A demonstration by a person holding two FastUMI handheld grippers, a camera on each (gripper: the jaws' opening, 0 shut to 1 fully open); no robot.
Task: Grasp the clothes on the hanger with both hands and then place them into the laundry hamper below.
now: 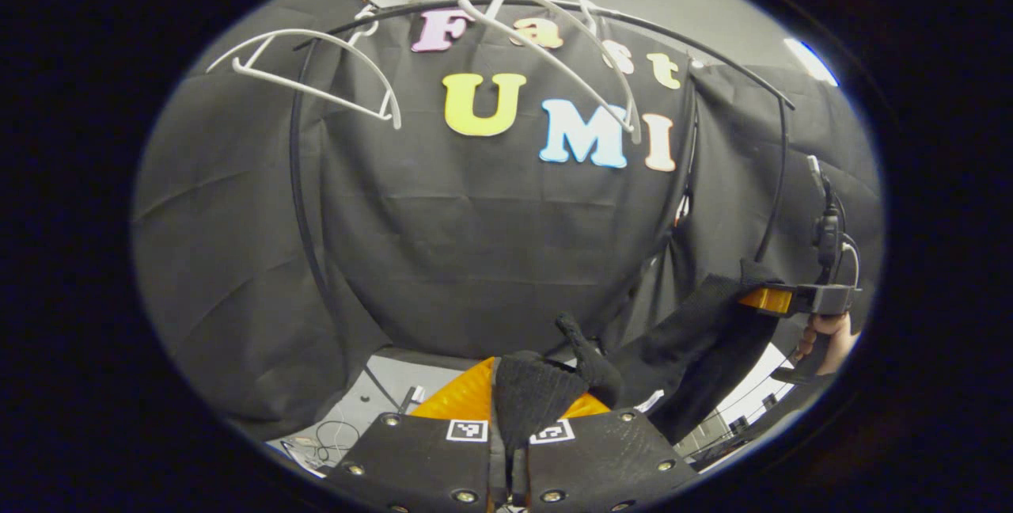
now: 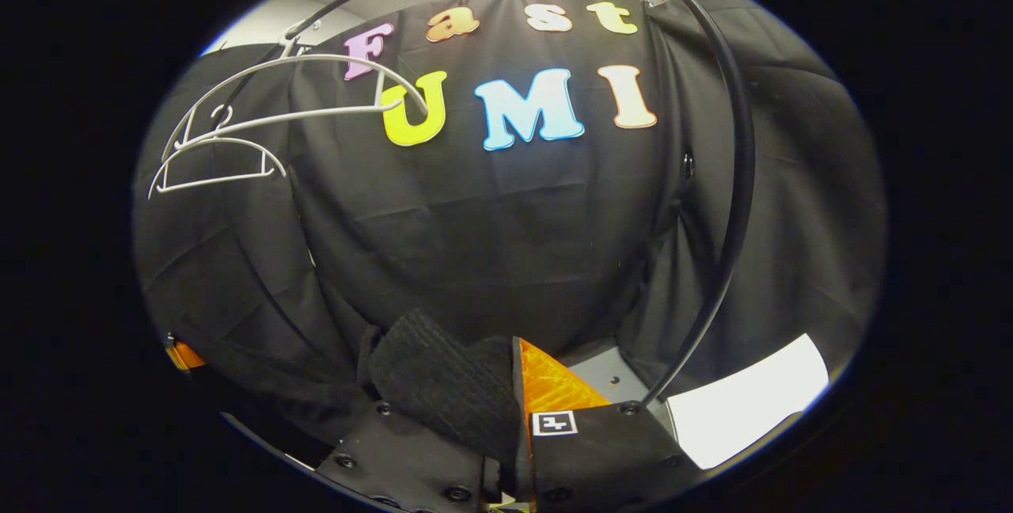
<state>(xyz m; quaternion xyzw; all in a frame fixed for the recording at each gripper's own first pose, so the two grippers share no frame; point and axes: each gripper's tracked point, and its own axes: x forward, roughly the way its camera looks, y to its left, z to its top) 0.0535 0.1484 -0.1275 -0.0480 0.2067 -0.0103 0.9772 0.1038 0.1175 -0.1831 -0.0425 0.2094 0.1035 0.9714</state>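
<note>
In the left gripper view, the left tool (image 1: 529, 418) sits at the bottom with its orange fingers (image 1: 459, 396) closed down on a bunched end of the black knitted garment (image 1: 688, 347). From there the cloth runs as a long band up and to the right, to where the right tool (image 1: 764, 299) pinches its far end between orange fingers, a hand (image 1: 827, 335) holding the grip behind it. So the garment's long axis spans from one tool to the other, hanging in the air below the black rail (image 1: 554, 10). Three bare white hangers (image 1: 316, 70) hang on that rail. Pale floor (image 1: 396, 386) lies beneath.

In the right gripper view, the right tool (image 2: 510, 410) is nearly closed on a thick ribbed fold of the same garment (image 2: 443, 386); the right orange finger (image 2: 550, 386) presses its side, while the other finger is covered by the fabric, so its contact is probable rather than plain. The cloth trails away to the lower left. Two white hangers (image 2: 237, 141) hang at upper left, and the rail's upright (image 2: 732, 204) curves down the right.
</note>
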